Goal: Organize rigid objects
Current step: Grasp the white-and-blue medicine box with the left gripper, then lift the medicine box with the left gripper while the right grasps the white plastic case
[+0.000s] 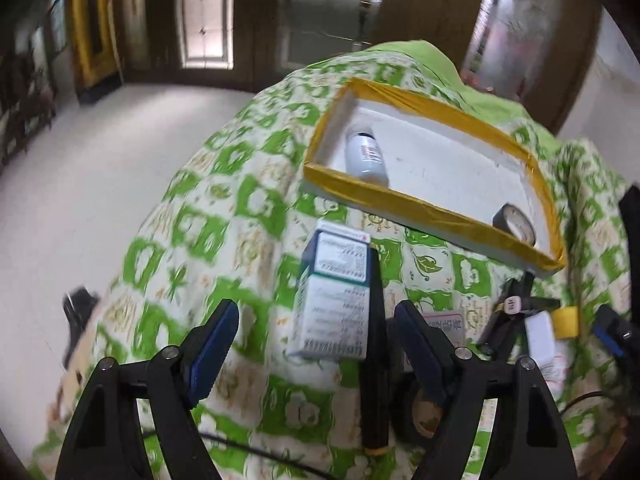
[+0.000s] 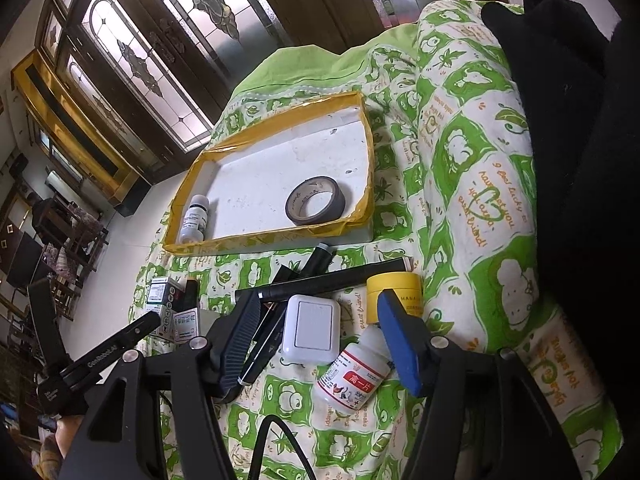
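A white tray with a yellow taped rim point(image 1: 436, 214) point(image 2: 256, 236) lies on the green patterned cloth. In it lie a small white bottle point(image 1: 366, 154) point(image 2: 194, 218) and a roll of dark tape point(image 1: 516, 222) point(image 2: 316, 200). My left gripper point(image 1: 316, 336) is open, its fingers either side of a white and teal medicine box point(image 1: 334, 300) and a black pen point(image 1: 374, 360). My right gripper point(image 2: 320, 340) is open over a white switch plate point(image 2: 312, 330), with a white pill bottle point(image 2: 354, 372) and a yellow jar point(image 2: 396, 292) by its right finger.
Black pens and a black rod point(image 2: 320, 280) lie between the tray and the right gripper. Small medicine boxes point(image 2: 168, 300) sit at the left. A dark garment point(image 2: 580, 140) covers the right side. The cloth drops off to a pale floor point(image 1: 100, 184) at the left.
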